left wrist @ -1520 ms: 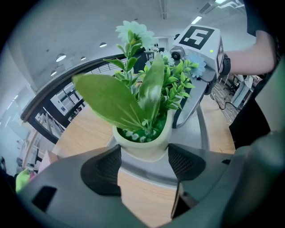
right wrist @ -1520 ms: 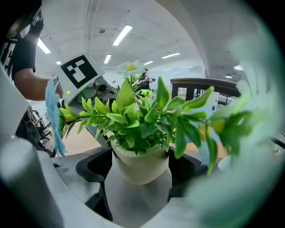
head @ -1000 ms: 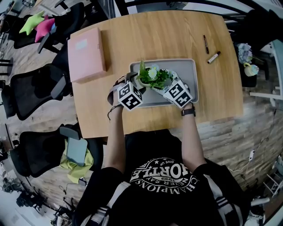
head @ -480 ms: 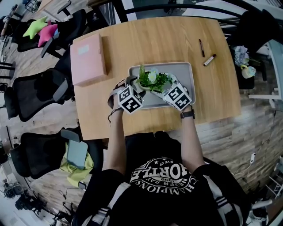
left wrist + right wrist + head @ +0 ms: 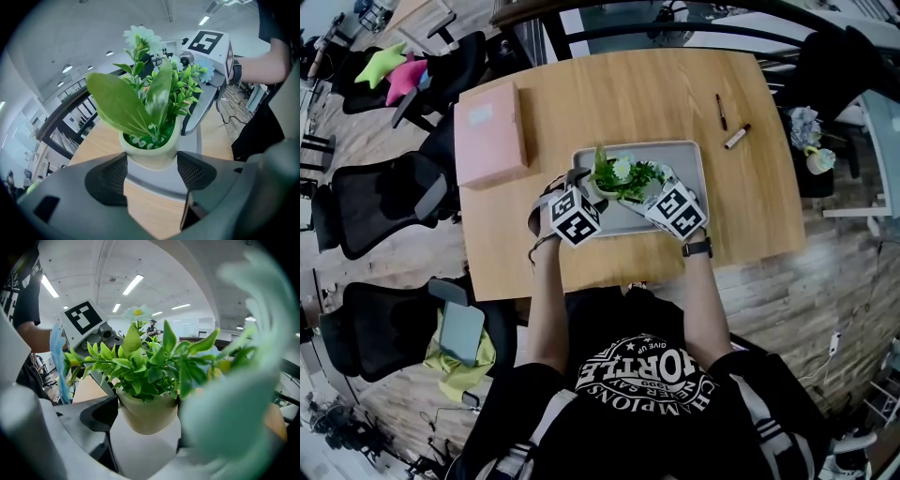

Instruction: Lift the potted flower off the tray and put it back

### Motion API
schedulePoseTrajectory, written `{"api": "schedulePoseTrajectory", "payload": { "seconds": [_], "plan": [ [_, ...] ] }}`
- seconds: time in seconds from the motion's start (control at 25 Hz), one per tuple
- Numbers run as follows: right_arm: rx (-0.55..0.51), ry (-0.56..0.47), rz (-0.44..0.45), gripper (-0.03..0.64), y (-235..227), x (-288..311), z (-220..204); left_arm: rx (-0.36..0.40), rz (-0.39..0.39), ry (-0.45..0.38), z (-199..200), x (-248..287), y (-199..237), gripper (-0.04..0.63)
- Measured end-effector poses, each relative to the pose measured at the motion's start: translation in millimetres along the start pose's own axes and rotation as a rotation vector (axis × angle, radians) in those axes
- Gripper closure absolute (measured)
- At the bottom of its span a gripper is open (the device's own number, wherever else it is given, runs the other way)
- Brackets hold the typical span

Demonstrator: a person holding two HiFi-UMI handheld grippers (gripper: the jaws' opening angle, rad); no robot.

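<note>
The potted flower (image 5: 619, 175), a cream pot with green leaves and pale blooms, is over the left half of the grey tray (image 5: 686, 157). My left gripper (image 5: 592, 185) comes at it from the left, my right gripper (image 5: 649, 187) from the right. In the left gripper view both jaw pads press the sides of the pot (image 5: 150, 152). The right gripper view shows the pot (image 5: 147, 416) wedged between that gripper's jaws too, its rounded base seemingly just above the tray floor. Leaves hide the pot's rim.
A pink box (image 5: 490, 134) lies on the wooden table (image 5: 628, 84) left of the tray. Two markers (image 5: 722, 111) (image 5: 737, 137) lie at the back right. Black office chairs (image 5: 384, 197) stand beyond the table's left edge.
The head view has drifted a little; both grippers stay at the pot over the tray with no clear movement.
</note>
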State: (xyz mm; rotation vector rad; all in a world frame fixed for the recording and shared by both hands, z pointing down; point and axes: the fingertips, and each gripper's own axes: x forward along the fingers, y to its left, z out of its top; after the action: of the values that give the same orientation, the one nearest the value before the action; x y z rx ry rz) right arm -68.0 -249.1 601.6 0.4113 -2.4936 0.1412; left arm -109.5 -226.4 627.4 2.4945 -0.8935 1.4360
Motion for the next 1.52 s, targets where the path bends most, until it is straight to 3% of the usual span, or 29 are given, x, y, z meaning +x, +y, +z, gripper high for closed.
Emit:
{"api": "schedulePoseTrajectory", "payload": {
  "seconds": [0.84, 1.52],
  "plan": [
    [-0.016, -0.006, 0.017, 0.204, 11.9, -51.9, 30.5, -0.004, 0.009, -0.005, 37.8, -46.7, -17.1, 0.250],
    [-0.079, 0.026, 0.000, 0.204, 28.5, -101.5, 52.4, -0.011, 0.062, -0.028, 68.6, -85.5, -40.5, 0.250]
  ]
}}
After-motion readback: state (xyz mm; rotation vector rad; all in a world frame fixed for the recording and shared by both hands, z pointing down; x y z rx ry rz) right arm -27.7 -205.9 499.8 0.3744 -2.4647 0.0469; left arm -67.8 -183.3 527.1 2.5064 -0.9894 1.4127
